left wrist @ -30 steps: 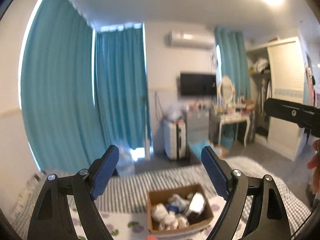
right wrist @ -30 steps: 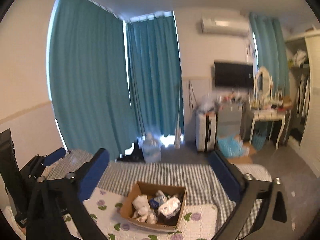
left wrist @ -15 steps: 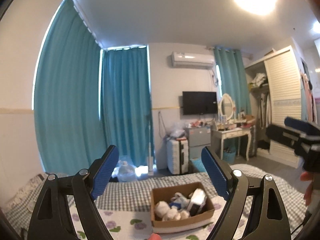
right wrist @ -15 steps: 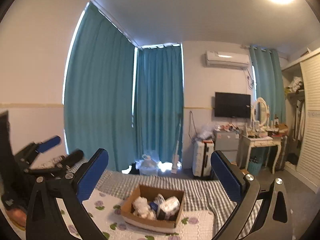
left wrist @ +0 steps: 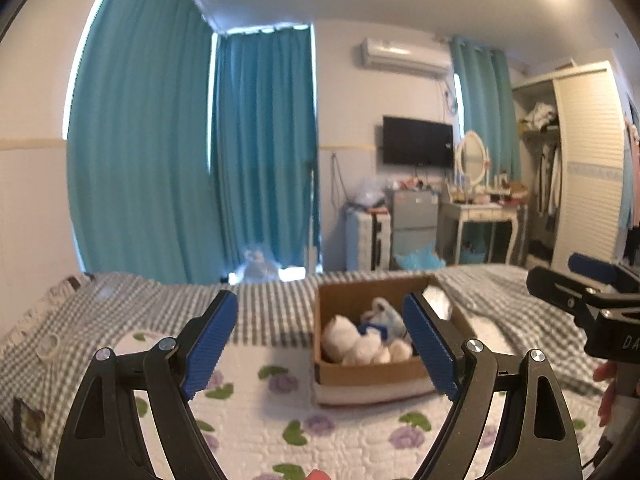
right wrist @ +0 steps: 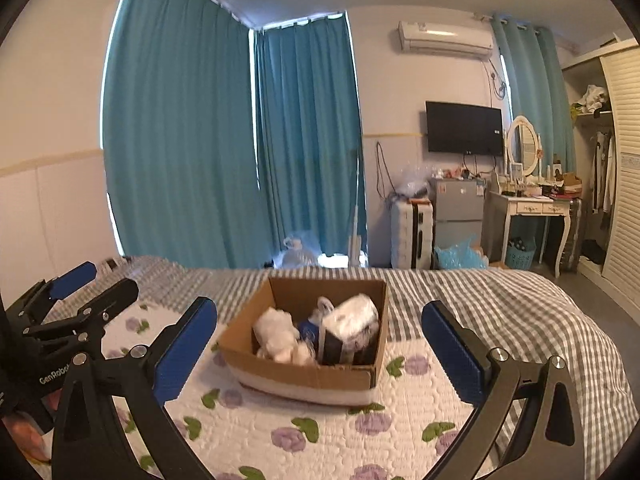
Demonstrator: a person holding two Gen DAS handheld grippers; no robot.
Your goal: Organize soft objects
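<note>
both views dipped bedward; each hand-held gripper gapes above floral quilt.

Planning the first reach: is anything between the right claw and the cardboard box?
Nothing visible. The right claw, open, faces the cardboard box across bare floral quilt; the left claw sits off to the side.

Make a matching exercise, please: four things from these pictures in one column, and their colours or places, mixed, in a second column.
1. cardboard box
2. white plush toy
3. left gripper
4. curtains

a. teal, hanging behind the bed
b. open, holding nothing
c. standing on the floral quilt
d. lying inside the box

Pairs: 1-c, 2-d, 3-b, 4-a
</note>
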